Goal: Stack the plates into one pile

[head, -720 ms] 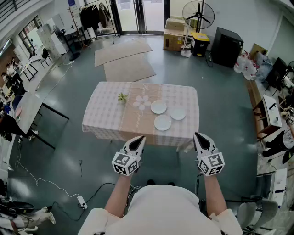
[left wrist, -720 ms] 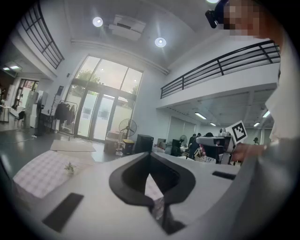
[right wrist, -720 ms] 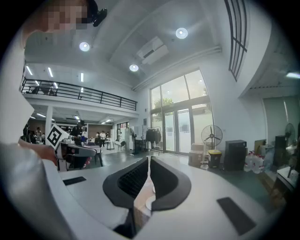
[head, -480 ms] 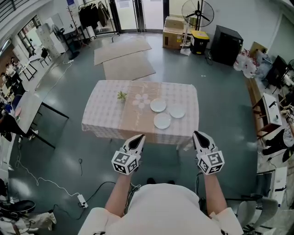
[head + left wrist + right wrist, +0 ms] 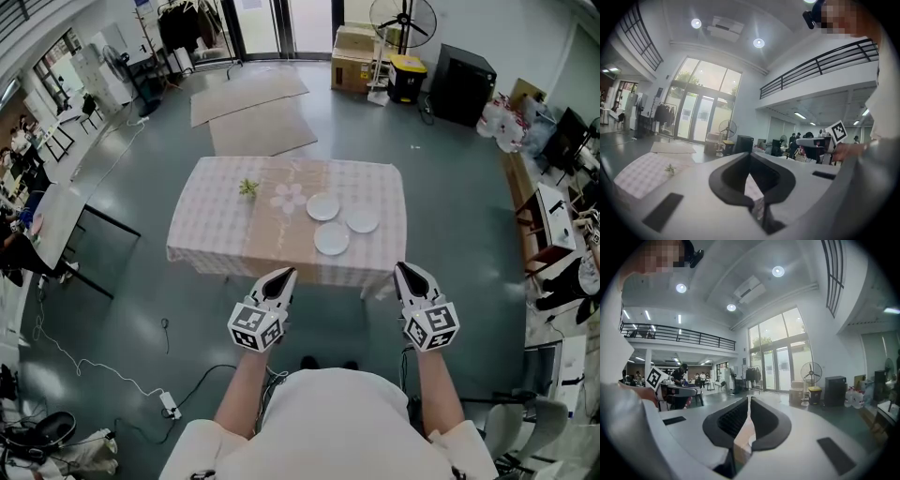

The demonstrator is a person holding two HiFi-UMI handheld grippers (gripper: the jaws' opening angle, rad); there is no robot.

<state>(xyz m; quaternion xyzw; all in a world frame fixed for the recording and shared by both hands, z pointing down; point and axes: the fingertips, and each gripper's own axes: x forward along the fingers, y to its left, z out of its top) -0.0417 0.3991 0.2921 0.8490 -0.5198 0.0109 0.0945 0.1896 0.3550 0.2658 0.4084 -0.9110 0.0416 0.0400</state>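
Note:
Three white plates lie apart on the checked tablecloth of a table [image 5: 216, 225] ahead of me: a far one [image 5: 322, 206], a right one [image 5: 362, 220] and a near one [image 5: 331, 238]. My left gripper [image 5: 286, 275] hangs shut and empty short of the table's near edge, at lower left. My right gripper [image 5: 405, 270] is shut and empty too, level with the left one at lower right. In the left gripper view the jaws [image 5: 750, 154] meet at their tips with the cloth [image 5: 642, 171] beyond. In the right gripper view the jaws [image 5: 749, 399] also meet.
A small green sprig [image 5: 247, 187] and a flower print [image 5: 289, 197] mark the cloth left of the plates. Grey floor surrounds the table. A cable and power strip [image 5: 169, 407] lie at lower left. Boxes, a fan [image 5: 403, 21] and a black cabinet [image 5: 461, 84] stand far behind.
The table and plates have slid slightly up in the head view as the view shifted. Both grippers stay shut and keep their place.

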